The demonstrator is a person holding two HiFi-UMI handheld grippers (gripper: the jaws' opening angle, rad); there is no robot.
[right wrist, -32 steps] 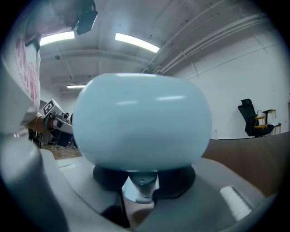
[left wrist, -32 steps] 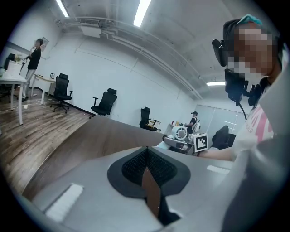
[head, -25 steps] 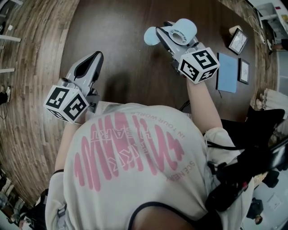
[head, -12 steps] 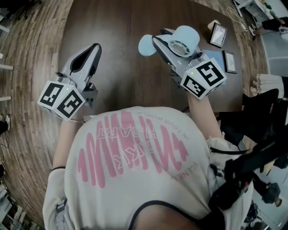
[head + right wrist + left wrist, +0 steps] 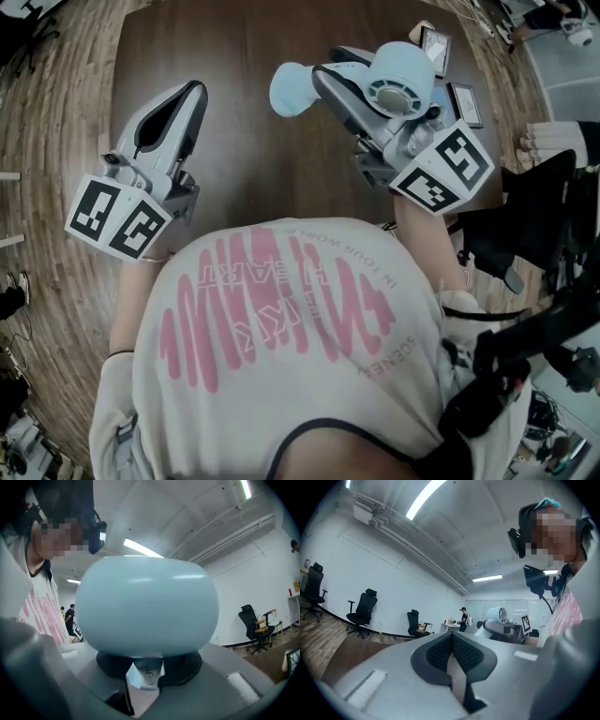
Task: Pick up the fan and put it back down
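Head view is mostly a dark brown table point(image 5: 253, 112) on a wood-plank floor point(image 5: 56, 94), with the person's white T-shirt point(image 5: 281, 347) and its pink print filling the near half. The left gripper point(image 5: 192, 91) sits over the table's left side. In the left gripper view its jaws are pressed together, dark pads meeting with nothing between them point(image 5: 451, 651). The right gripper point(image 5: 333, 70) is over the far right of the table and it's got the light blue fan point(image 5: 405, 70). The fan lies sideways in the grip, round base disc out to the left and head to the right. In the right gripper view the fan point(image 5: 145, 606) fills most of the shot, and the jaws point(image 5: 145, 672) are clamped on the narrow neck under that rounded body. Two small picture frames point(image 5: 433, 45) are at the table's far right edge, just beyond the fan.
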